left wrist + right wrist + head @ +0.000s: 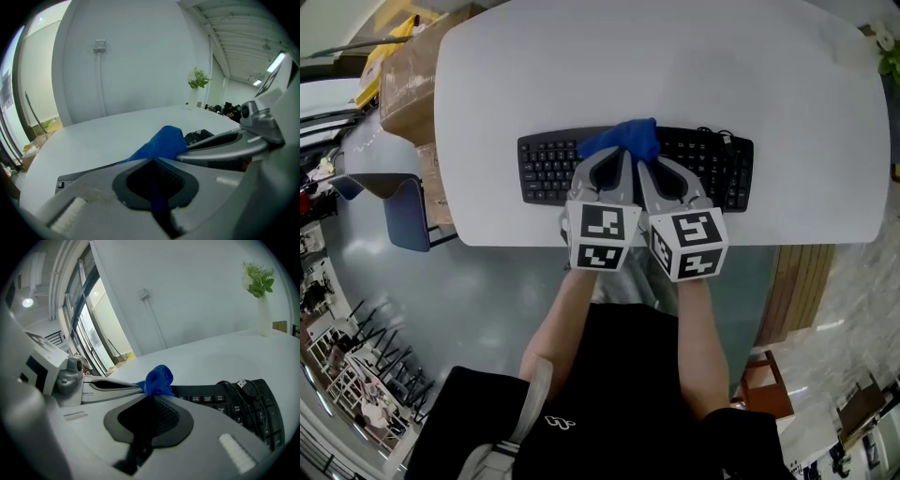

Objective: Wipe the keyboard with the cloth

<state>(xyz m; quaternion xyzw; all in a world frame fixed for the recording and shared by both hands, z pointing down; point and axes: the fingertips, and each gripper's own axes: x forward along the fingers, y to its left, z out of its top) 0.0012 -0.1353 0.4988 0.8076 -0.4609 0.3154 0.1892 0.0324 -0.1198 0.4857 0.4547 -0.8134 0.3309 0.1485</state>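
Keyboard [546, 169] near table [675, 75] edge, cloth [623, 141] atop

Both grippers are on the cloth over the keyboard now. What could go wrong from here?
1. The cloth is bunched between the left gripper and the right gripper, so it may skip keys or tug out of one grip if they part.
2. A loose cable lies coiled on the right end of the keyboard; a stroke there could snag it.
3. The keyboard sits near the front edge of the table, so pulling strokes might drag it off.
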